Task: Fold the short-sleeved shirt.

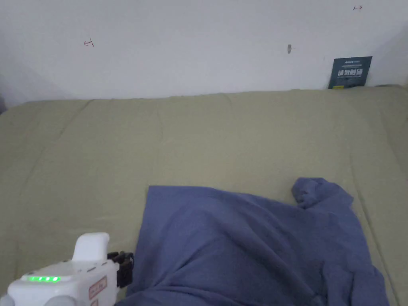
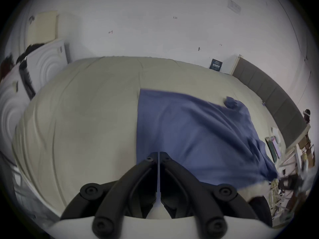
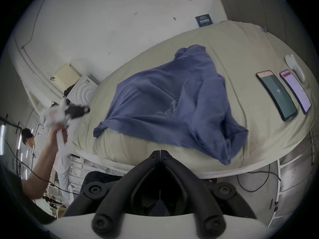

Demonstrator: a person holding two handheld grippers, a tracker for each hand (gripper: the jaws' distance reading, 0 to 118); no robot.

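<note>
A blue short-sleeved shirt [image 1: 255,247] is seen spread but rumpled on a beige mattress [image 1: 119,159], one corner draped over the near edge. The left gripper [image 2: 158,154] is held just beside the shirt's left edge, its jaws clenched on nothing; the right gripper [image 3: 160,152] is held off the near edge of the mattress, below the shirt's overhanging hem, its jaws likewise pressed together and empty. No fold appears to have been made yet, and the step in hand is judged to be the laying-out. The next move is thought to call for the jaws to be parted and two points of the cloth to be pinched, so that the bunched sleeve on the shirt's right side can be drawn flat. Two phones [image 3: 284,94] are seen to the right of the shirt, well apart from it. A white wall [image 1: 199,40] stands beyond the shirt, with a dark card [image 1: 350,72] propped against it.
</note>
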